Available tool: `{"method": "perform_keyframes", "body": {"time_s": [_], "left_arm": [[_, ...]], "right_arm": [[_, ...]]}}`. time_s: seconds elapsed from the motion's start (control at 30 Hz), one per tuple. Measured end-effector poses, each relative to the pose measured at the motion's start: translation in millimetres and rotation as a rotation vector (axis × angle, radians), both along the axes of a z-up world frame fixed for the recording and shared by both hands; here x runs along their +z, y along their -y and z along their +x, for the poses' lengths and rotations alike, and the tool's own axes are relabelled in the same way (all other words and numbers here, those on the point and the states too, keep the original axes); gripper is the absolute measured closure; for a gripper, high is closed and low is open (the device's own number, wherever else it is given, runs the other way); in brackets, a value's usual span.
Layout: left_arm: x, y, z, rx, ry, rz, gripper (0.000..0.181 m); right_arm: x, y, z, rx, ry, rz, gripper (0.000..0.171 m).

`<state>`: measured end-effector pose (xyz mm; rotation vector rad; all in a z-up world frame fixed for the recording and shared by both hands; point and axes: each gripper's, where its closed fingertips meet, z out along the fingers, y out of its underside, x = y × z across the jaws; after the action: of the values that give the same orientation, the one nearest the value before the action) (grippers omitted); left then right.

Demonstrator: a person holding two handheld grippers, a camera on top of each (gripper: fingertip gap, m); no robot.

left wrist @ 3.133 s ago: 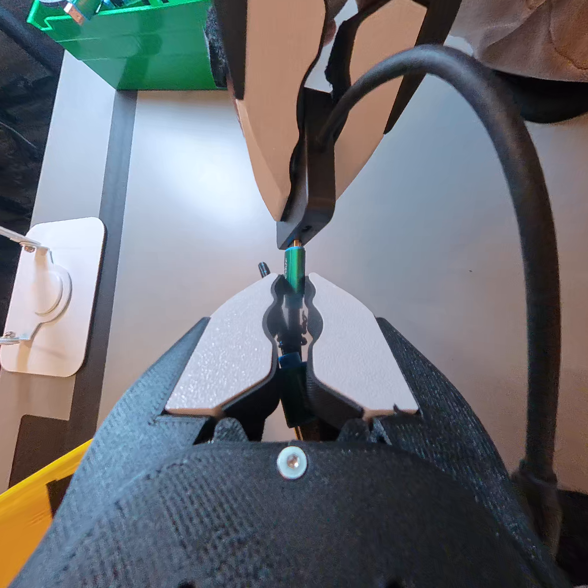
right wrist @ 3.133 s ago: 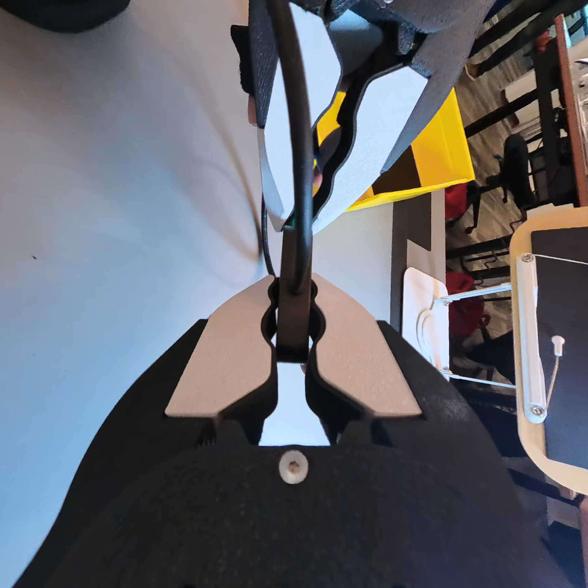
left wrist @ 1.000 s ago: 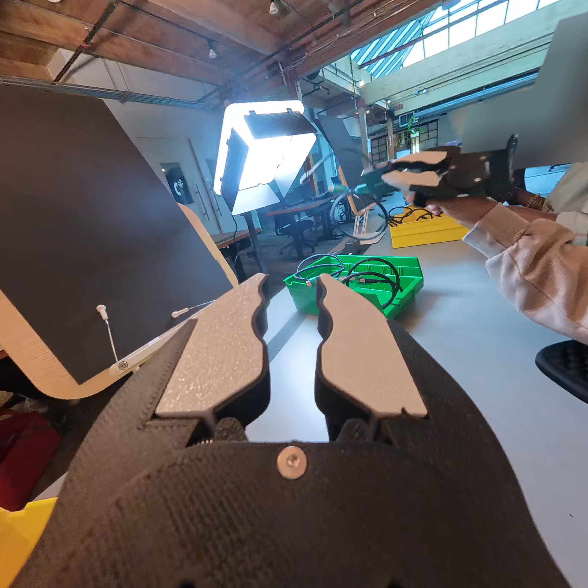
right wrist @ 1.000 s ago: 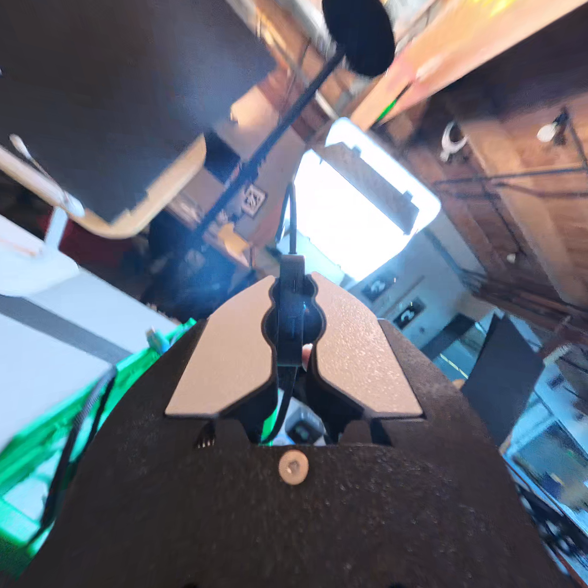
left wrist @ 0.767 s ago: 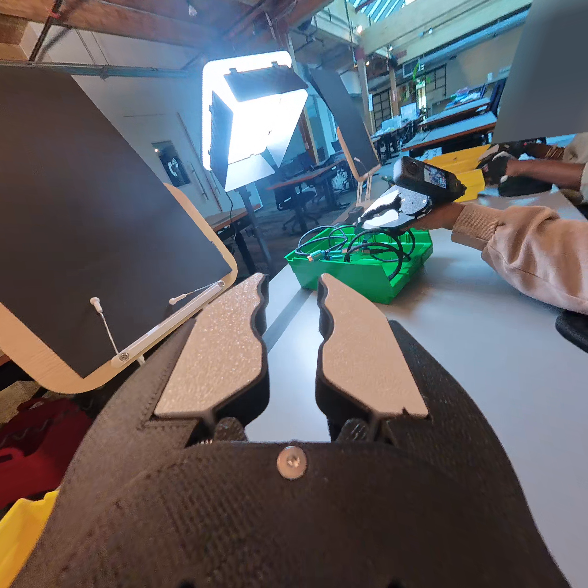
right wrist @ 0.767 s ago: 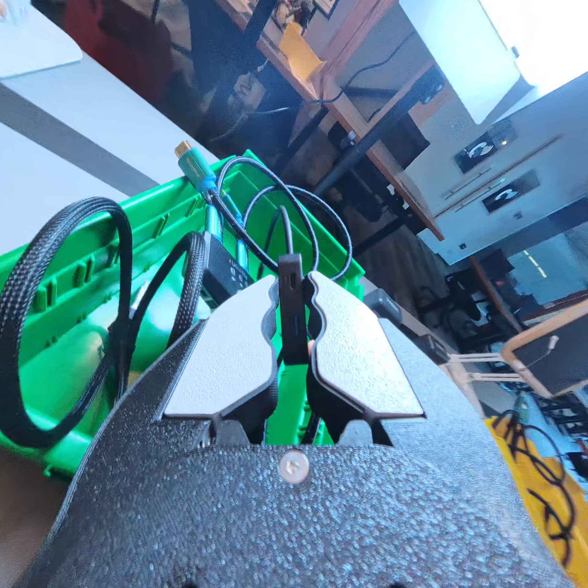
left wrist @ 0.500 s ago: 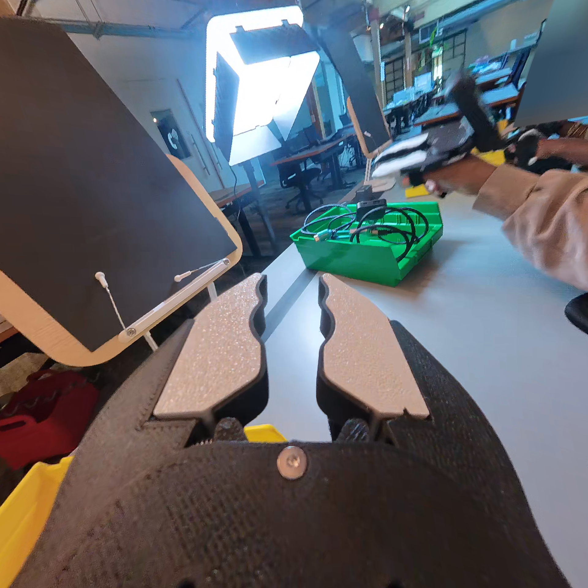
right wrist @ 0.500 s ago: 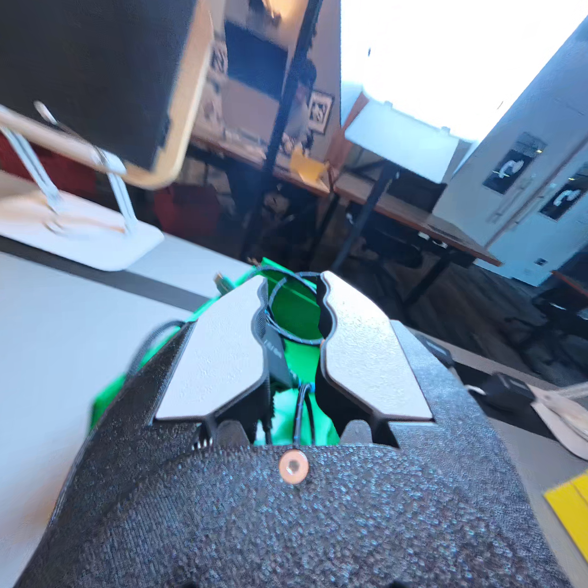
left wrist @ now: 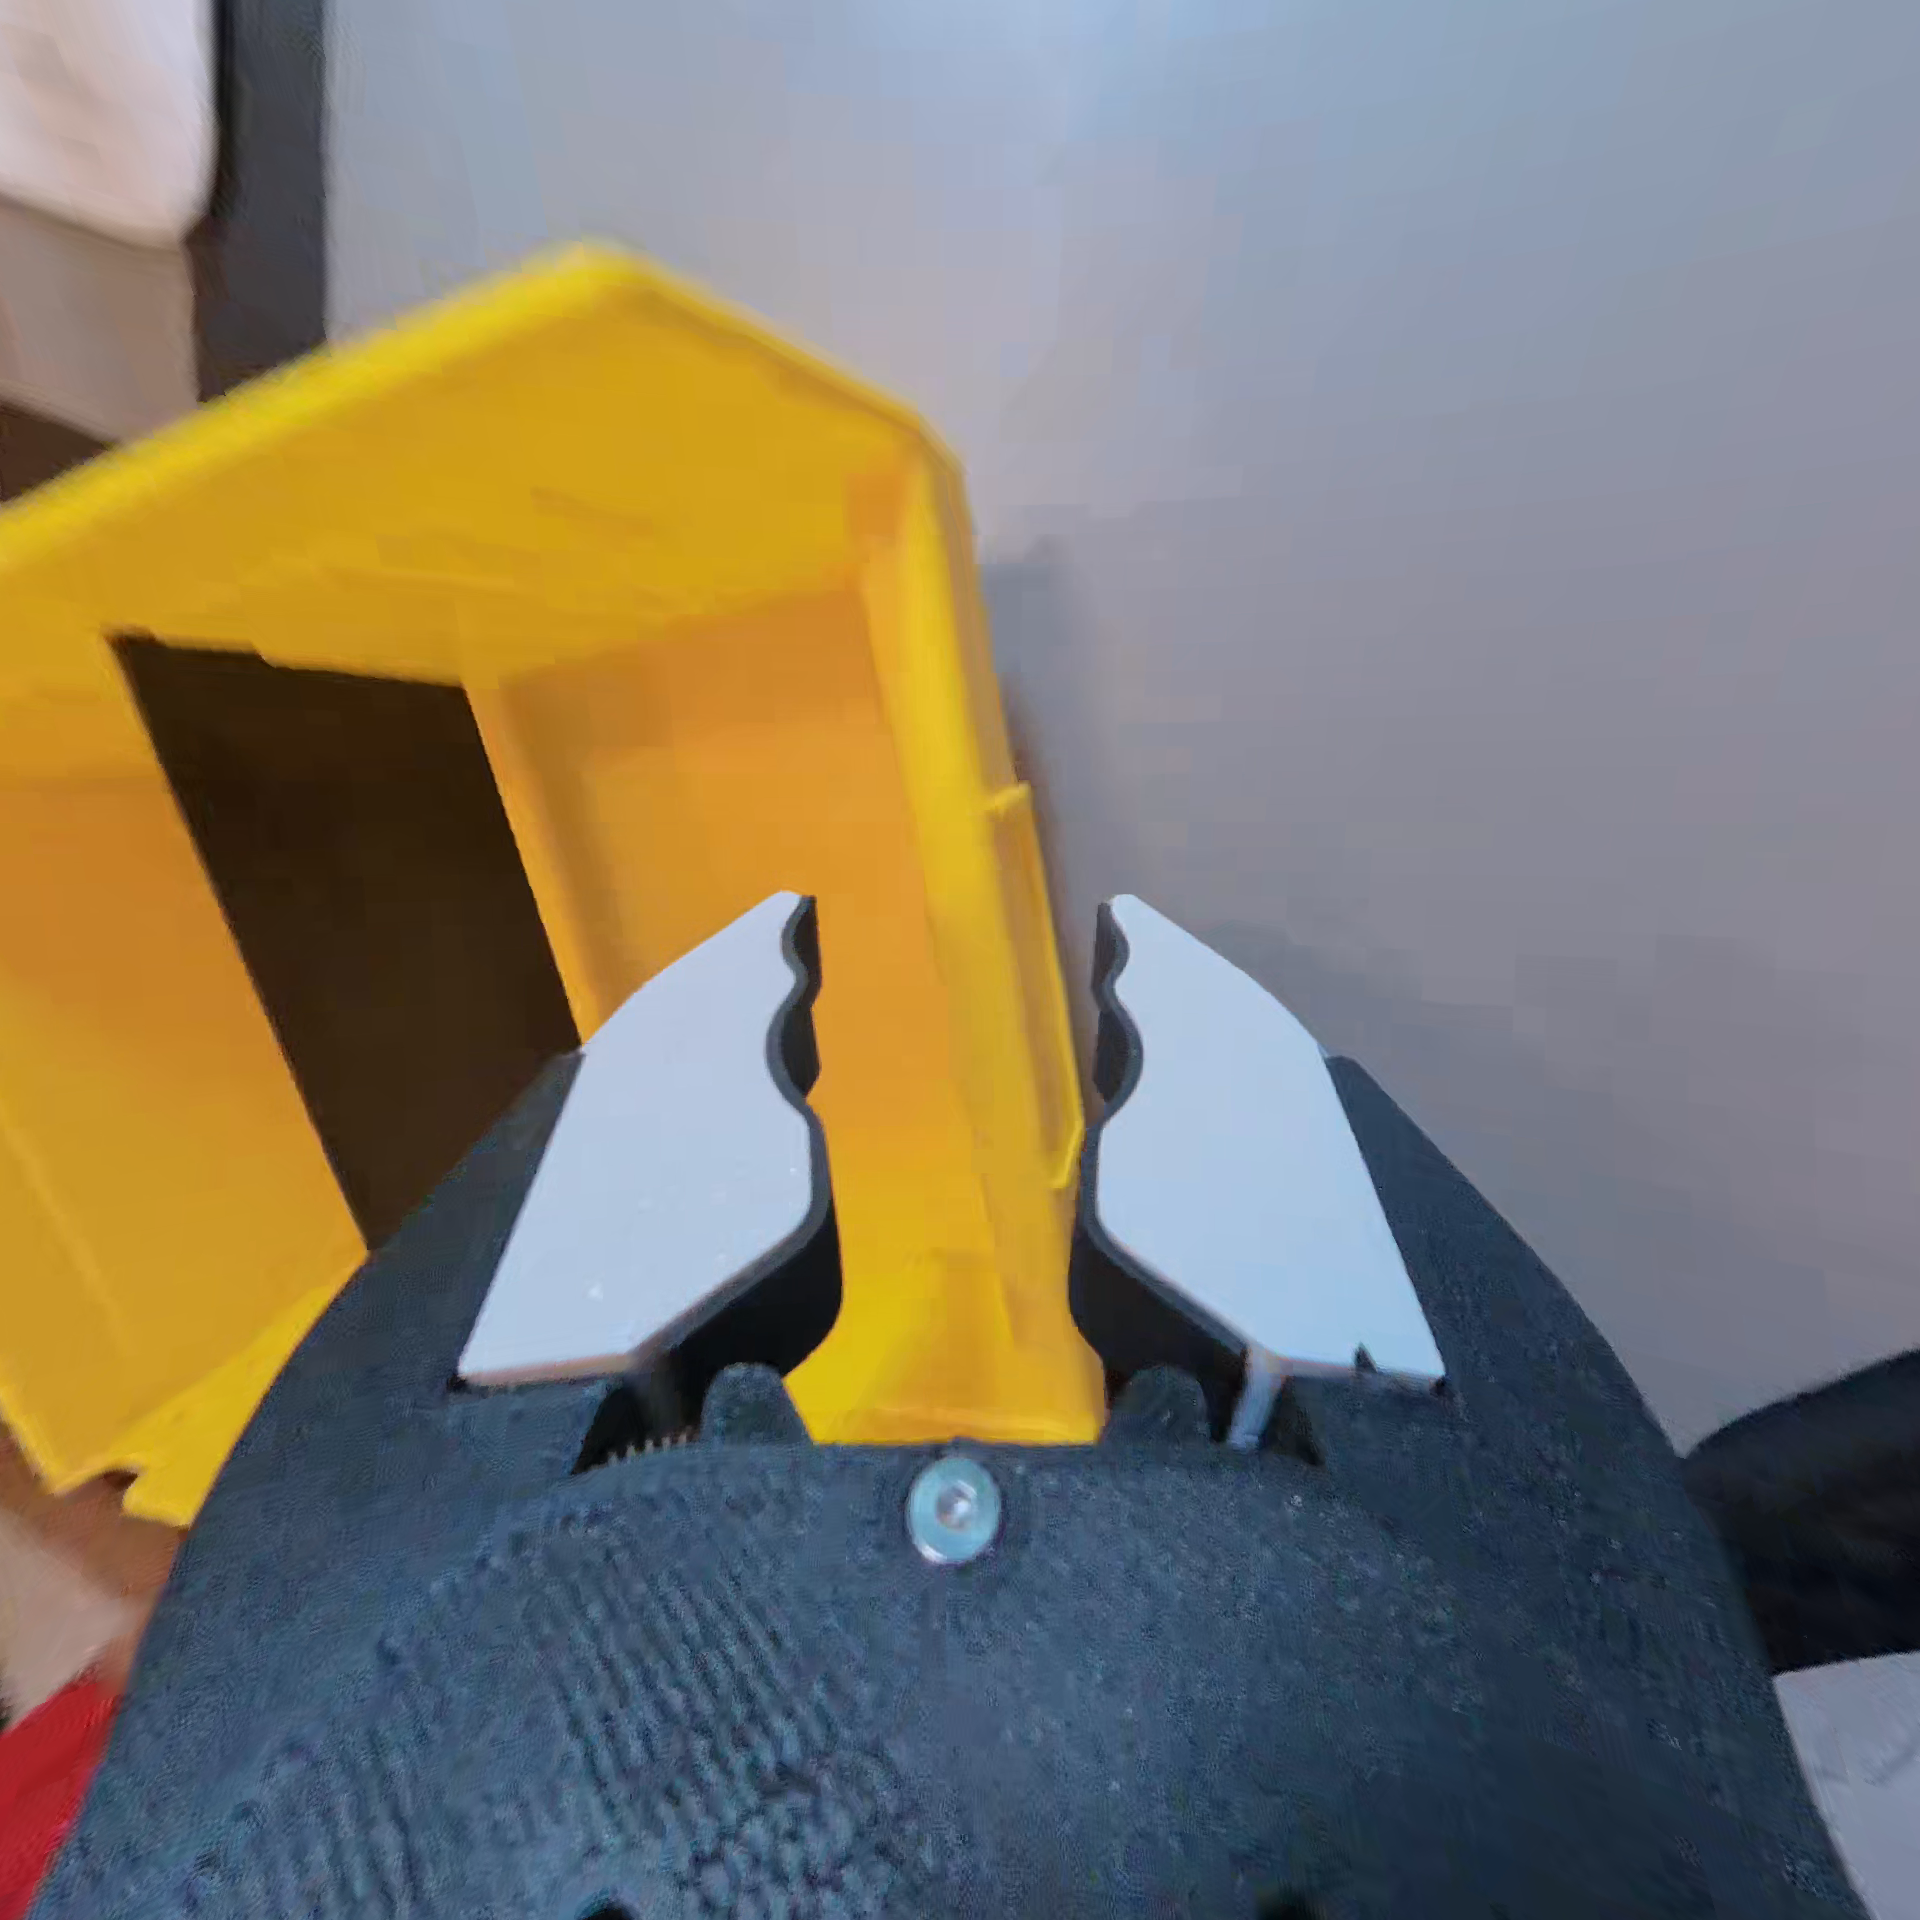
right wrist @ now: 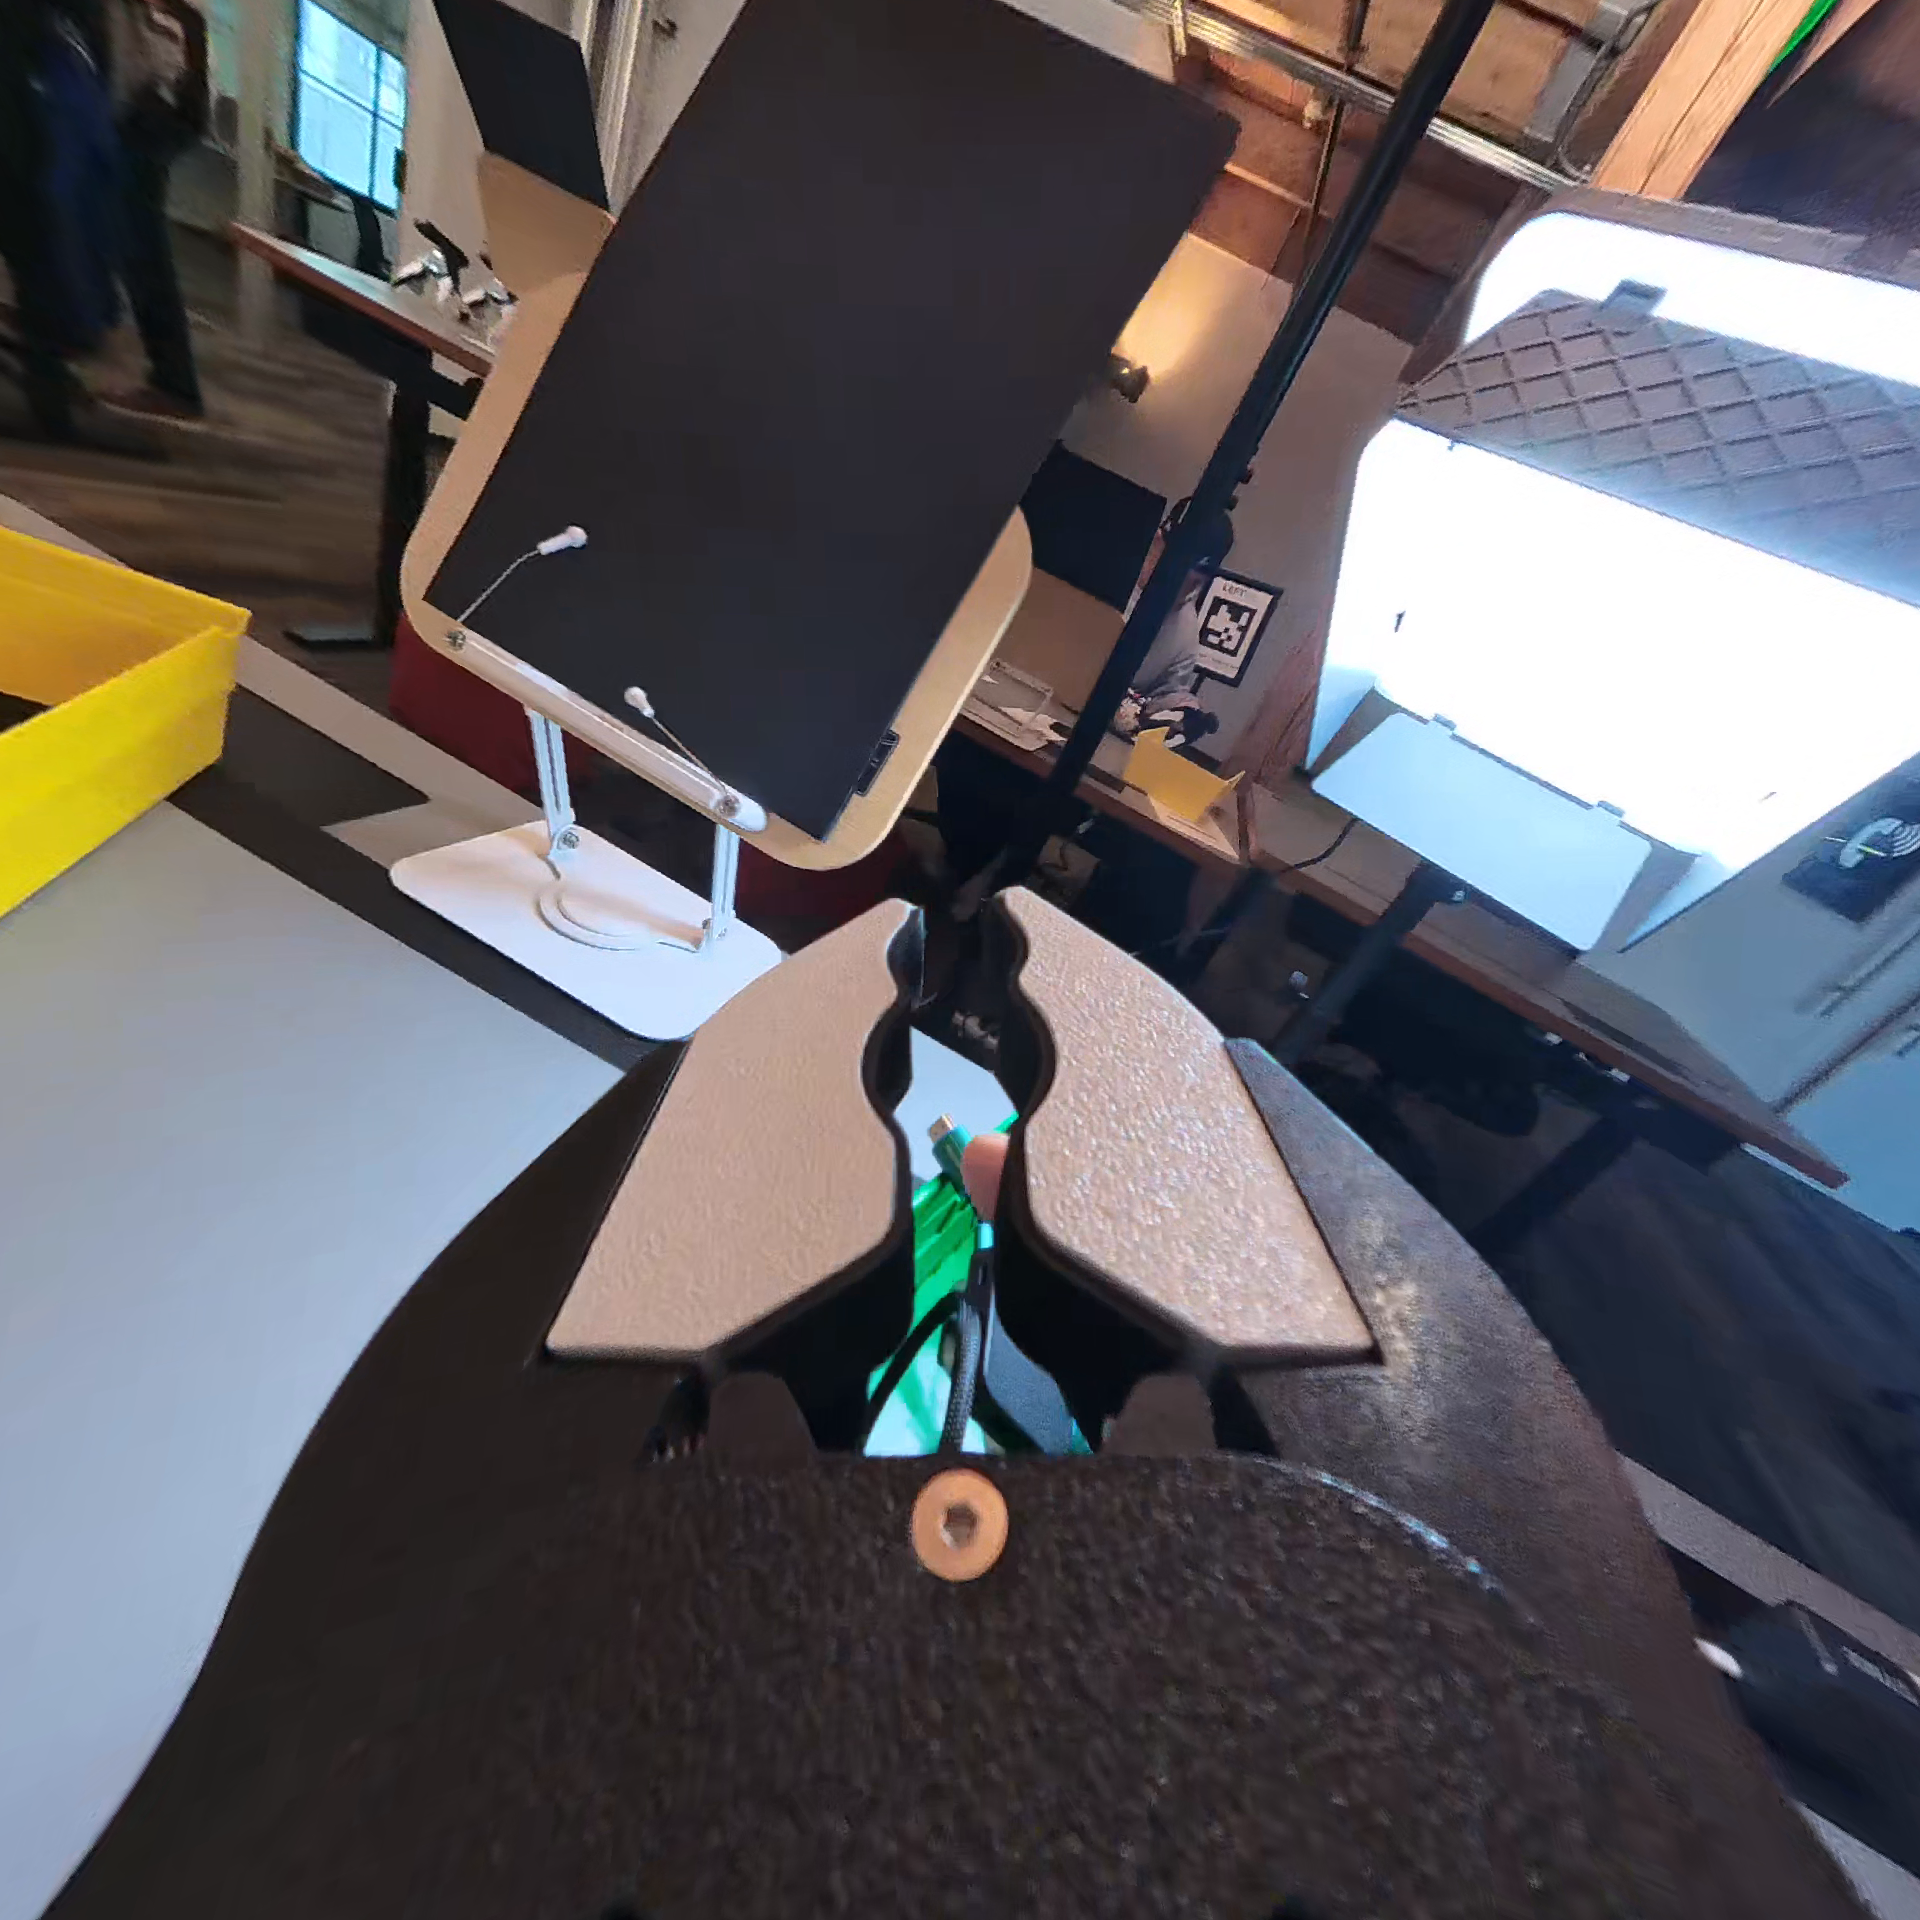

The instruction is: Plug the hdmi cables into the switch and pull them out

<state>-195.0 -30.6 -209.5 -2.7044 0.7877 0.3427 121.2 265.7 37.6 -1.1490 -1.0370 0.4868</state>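
Cable (right wrist: pixel 964 1351) in green bin (right wrist: pixel 940 1247) beneath empty, slightly parted right claw (right wrist: pixel 958 925); left claw (left wrist: pixel 954 914) gapes over yellow bin (left wrist: pixel 665 582).

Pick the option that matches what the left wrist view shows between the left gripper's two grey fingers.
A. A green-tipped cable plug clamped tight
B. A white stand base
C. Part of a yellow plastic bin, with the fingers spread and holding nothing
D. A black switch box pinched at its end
C: the left gripper has its fingers apart with nothing between them, over the wall of the yellow plastic bin.
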Motion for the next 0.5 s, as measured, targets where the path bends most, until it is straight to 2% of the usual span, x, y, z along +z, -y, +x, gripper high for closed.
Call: {"method": "perform_keyframes", "body": {"time_s": [0.03,0.07,0.1,0.2,0.27,0.37,0.43,0.5], "left_arm": [[-11,2,-7,0.014,-0.044,-0.057,0.138],[-21,3,-4,-0.011,-0.039,-0.101,0.148],[-26,-3,0,-0.043,-0.046,-0.089,0.151],[-25,-11,24,-0.135,0.0,-0.074,0.15],[-25,-15,55,-0.249,0.062,-0.072,0.15],[-24,-23,97,-0.397,0.077,-0.056,0.149],[-21,-31,119,-0.508,0.031,-0.011,0.148],[-15,-41,138,-0.598,-0.001,0.071,0.148]], "right_arm": [[-2,1,-3,0.009,0.002,-0.011,0.16],[-3,1,-5,0.01,0.006,-0.019,0.161],[-5,-2,-5,-0.001,0.013,-0.023,0.161],[-13,-22,7,-0.11,0.041,-0.047,0.162],[-23,-46,24,-0.239,0.067,-0.079,0.162],[-45,-93,74,-0.546,0.148,-0.088,0.157],[-66,-119,111,-0.693,0.178,-0.145,0.148],[-98,-138,137,-0.744,0.193,-0.297,0.129]]}}
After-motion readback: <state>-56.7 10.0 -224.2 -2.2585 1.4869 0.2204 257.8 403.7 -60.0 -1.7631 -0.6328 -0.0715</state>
